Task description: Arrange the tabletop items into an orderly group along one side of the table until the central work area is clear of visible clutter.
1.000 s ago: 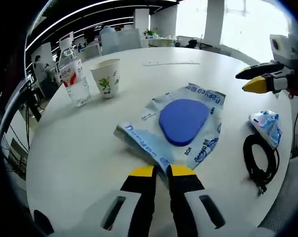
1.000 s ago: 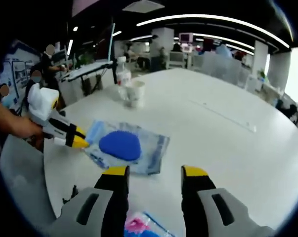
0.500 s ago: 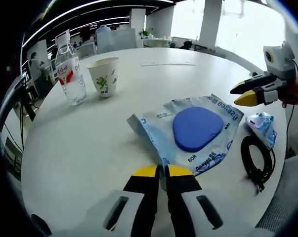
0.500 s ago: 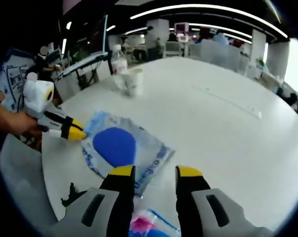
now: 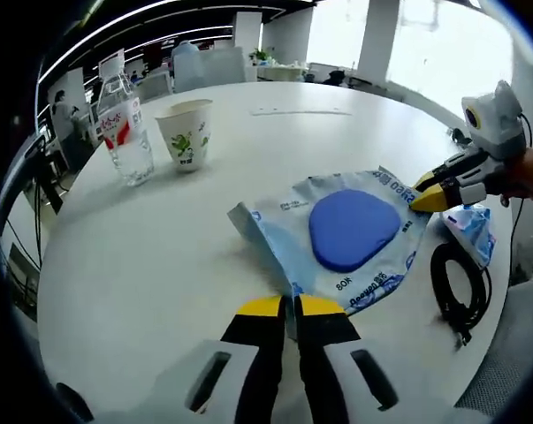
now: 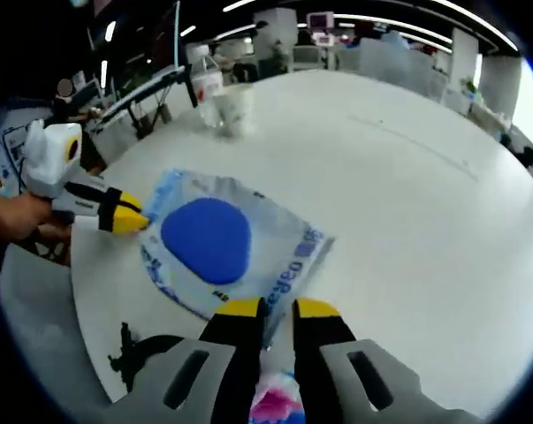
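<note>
Packet [image 5: 350,234] edge sits pinched in your left hand-held gripper [image 5: 288,307]; your right hand-held gripper [image 6: 270,309], jaws nearly closed, nears its opposite corner, pinch unclear.

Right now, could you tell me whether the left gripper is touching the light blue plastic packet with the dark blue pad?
Touching. In the left gripper view, the left gripper is shut on the near edge of the light blue plastic packet.

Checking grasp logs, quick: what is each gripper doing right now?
Left gripper: shut on the edge of the blue wet-wipe pack.
Right gripper: nearly shut at the pack's other edge; whether it grips cannot be told.
</note>
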